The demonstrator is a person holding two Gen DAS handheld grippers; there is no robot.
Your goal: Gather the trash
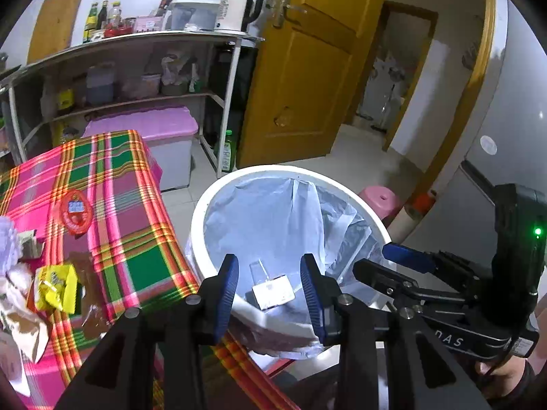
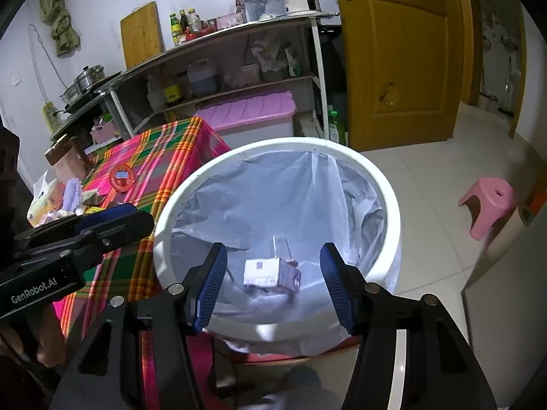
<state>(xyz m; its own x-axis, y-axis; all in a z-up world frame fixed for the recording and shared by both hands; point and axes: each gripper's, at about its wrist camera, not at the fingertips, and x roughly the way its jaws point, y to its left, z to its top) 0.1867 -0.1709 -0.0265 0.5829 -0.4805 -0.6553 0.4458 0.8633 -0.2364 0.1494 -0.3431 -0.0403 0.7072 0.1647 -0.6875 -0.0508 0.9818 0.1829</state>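
Observation:
A white round bin (image 1: 200, 212) (image 2: 391, 205) with a pale plastic liner stands against the edge of the plaid-clothed table (image 1: 130, 205). A small white and purple carton (image 1: 273, 295) (image 2: 270, 271) lies at the bottom of the liner. My left gripper (image 1: 270, 273) hangs over the bin's near rim, open, with nothing between its blue pads. My right gripper (image 2: 273, 263) is over the same rim, also open and holding nothing. A red round packet (image 1: 76, 211), a yellow wrapper (image 1: 56, 287) and crumpled paper (image 1: 24, 331) lie on the table.
A metal shelf unit (image 1: 218, 95) with bottles and a kettle stands behind the table, with a pink-lidded storage box (image 1: 160, 126) beneath it. A yellow door (image 1: 307, 68) is beyond the bin. A pink stool (image 2: 489, 201) sits on the tiled floor at right.

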